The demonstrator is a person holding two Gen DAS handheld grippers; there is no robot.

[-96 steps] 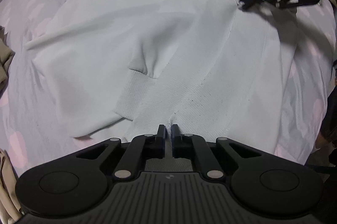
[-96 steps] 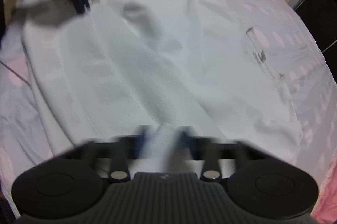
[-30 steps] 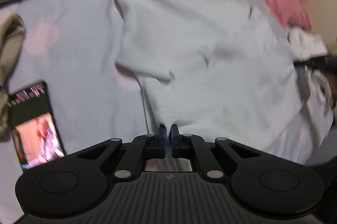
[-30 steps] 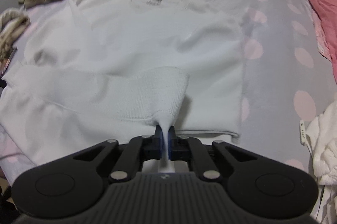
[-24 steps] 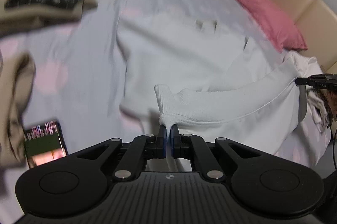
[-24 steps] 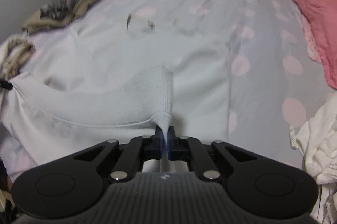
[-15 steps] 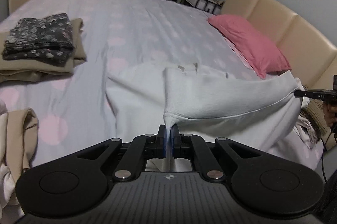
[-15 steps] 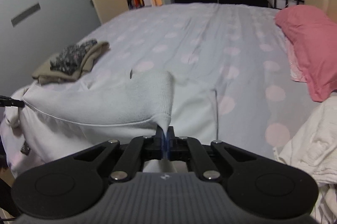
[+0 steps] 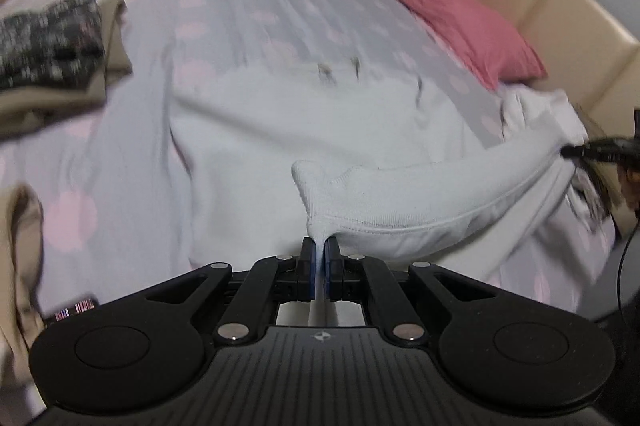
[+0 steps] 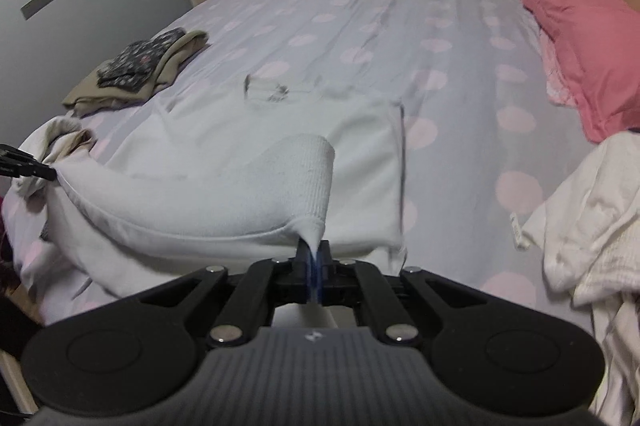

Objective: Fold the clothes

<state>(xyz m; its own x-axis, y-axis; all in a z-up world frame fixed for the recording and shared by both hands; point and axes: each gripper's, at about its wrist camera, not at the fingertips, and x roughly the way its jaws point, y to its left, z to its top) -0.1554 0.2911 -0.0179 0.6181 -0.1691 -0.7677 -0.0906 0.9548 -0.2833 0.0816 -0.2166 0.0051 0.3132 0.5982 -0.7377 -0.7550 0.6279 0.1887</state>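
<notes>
Both grippers lift the white sweater's hem

Left gripper (image 9: 319,250) and right gripper (image 10: 314,254) each clamp the white sweater (image 10: 224,162) at lower centre of frame.

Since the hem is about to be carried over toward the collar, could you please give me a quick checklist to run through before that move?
1. Left gripper clamped on the white sweatshirt hem corner: ok.
2. Right gripper clamped on the other hem corner: ok.
3. Hem lifted off the body between both grips: ok, though it sags mid-span.
4. Collar end lying flat on the bedspread: ok.
5. Landing area free of the folded pile and the loose white garment: ok, both lie beside the sweatshirt.
6. Sleeves tucked under: cannot tell.
</notes>
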